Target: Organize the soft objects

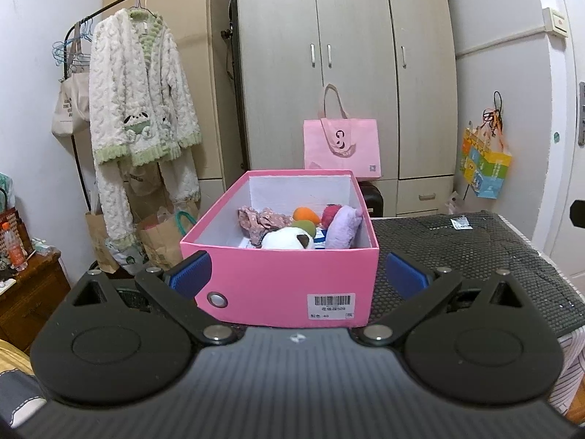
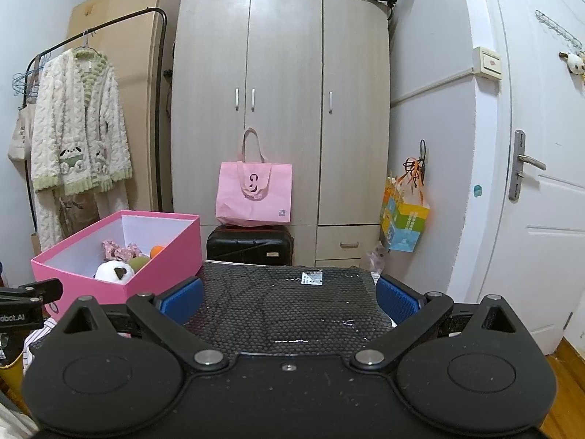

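A pink box (image 1: 285, 281) stands on a black mesh mat (image 1: 457, 256), straight ahead in the left wrist view. Inside lie a white plush with brown patches (image 1: 287, 238), a purple soft item (image 1: 343, 228), a floral cloth (image 1: 257, 219), an orange ball (image 1: 305, 214) and a green one (image 1: 305, 226). My left gripper (image 1: 299, 274) is open, its blue pads either side of the box's near end, not touching. In the right wrist view the pink box (image 2: 157, 256) sits at left, and my right gripper (image 2: 289, 300) is open over the bare mat (image 2: 292, 303), holding nothing.
A wardrobe (image 2: 281, 109) fills the back, with a pink tote bag (image 2: 254, 192) on a black suitcase (image 2: 250, 247). A clothes rack with a fluffy white robe (image 1: 142, 109) stands at left, paper bags (image 1: 161, 237) beneath. A white door (image 2: 541, 183) is at right.
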Demonstrator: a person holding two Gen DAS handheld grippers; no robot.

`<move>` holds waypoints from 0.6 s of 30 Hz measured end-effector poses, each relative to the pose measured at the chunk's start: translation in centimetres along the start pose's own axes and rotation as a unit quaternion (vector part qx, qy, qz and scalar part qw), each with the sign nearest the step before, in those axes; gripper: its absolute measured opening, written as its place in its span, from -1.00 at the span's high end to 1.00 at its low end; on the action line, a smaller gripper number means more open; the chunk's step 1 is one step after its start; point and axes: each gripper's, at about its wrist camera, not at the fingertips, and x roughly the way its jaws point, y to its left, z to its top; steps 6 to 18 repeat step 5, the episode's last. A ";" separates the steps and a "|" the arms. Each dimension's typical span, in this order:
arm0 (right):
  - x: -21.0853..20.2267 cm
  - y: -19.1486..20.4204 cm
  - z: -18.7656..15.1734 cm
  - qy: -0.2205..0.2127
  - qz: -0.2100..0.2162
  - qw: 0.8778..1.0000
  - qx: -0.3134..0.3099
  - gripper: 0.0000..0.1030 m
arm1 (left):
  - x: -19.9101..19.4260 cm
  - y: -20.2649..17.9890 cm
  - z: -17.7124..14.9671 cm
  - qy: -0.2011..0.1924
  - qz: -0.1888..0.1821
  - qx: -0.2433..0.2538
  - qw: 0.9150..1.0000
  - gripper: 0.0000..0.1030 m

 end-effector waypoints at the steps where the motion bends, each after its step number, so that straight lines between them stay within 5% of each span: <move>1: 0.1 -0.1 0.0 0.000 -0.001 1.000 0.001 -0.99 | 0.1 0.0 0.0 0.000 0.001 0.000 1.000 -1.00; 18: 0.3 0.0 0.0 0.003 -0.003 1.000 0.004 -0.99 | 0.1 0.0 0.0 0.000 0.002 -0.001 1.000 -1.00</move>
